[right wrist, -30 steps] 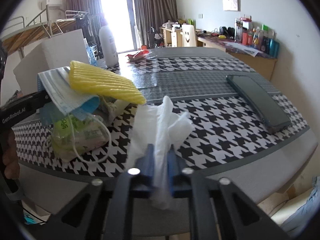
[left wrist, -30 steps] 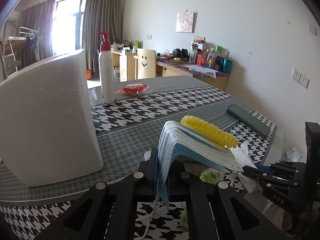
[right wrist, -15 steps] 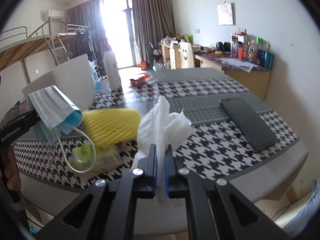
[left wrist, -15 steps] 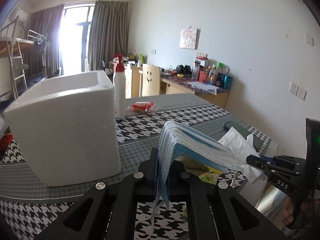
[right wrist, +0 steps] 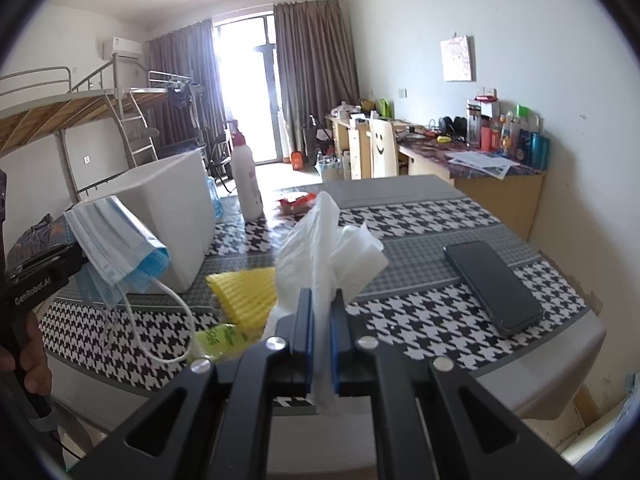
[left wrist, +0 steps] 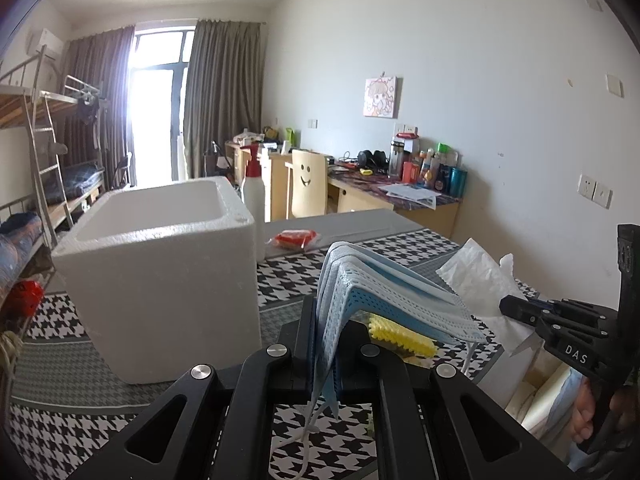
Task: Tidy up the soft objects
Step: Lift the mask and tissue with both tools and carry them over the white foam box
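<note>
My left gripper (left wrist: 326,312) is shut on a stack of blue face masks (left wrist: 384,292), held above the table with an ear loop dangling. In the right wrist view the same masks (right wrist: 116,248) hang at the left. My right gripper (right wrist: 322,308) is shut on a crumpled white tissue (right wrist: 332,240), also lifted; the tissue (left wrist: 476,280) shows at the right of the left wrist view. An open white foam box (left wrist: 164,276) stands on the table ahead and to the left of the masks. A yellow ribbed sponge (right wrist: 248,292) and a green packet (right wrist: 220,340) lie on the table below.
A dark phone (right wrist: 492,284) lies on the houndstooth table (right wrist: 420,320) at the right. A white pump bottle (left wrist: 254,200) and a red packet (left wrist: 292,238) sit behind the foam box. A desk, a chair and bunk beds stand beyond.
Both grippers have risen with their loads. The foam box's open top has come into view and the yellow sponge now sits lower, under the masks.
</note>
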A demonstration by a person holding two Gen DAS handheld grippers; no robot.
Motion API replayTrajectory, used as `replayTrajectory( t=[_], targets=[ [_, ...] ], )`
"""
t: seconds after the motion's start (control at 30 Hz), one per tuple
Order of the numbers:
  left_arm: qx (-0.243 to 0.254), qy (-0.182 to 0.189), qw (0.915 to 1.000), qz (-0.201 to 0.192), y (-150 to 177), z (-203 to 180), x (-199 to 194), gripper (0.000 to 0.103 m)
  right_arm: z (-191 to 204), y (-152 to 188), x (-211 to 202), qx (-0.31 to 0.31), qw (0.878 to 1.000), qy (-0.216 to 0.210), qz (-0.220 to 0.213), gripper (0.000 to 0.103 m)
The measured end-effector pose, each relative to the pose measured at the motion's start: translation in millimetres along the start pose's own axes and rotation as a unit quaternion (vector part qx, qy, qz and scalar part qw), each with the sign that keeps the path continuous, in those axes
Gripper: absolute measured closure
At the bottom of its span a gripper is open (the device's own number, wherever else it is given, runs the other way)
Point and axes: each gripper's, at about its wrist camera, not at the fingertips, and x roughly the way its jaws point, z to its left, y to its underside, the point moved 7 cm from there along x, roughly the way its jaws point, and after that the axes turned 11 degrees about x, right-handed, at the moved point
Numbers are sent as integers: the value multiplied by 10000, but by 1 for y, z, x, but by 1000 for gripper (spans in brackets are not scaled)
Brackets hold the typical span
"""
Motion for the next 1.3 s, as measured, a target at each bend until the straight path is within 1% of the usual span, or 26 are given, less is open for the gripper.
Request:
replayTrajectory(
  t=[0.17,0.5,0.7,0.83,1.0,1.3],
  targets=[
    [36,-16,10000,-20,-9,3,-2,96,10,-4,-2,-49,9999,-119,-24,94],
    [46,14,9999,-118,-26,14,0,96,16,-25,5,-113,9998,-118,-146,93],
    [67,-53,9999,-124,-37,19,7,96,18,-39,10,-122,9996,-127,-227,93],
    [126,-11,9998,-135,-39,17,10,96,20,-46,13,-141,9994,-135,-289,93],
    [174,39,9995,-242,-51,16,10,96,20,-54,16,-132,9991,-154,-369,93],
    [288,-75,9990,-344,-63,17,10,96,20,-66,19,-121,9985,-216,-487,93]
  ],
)
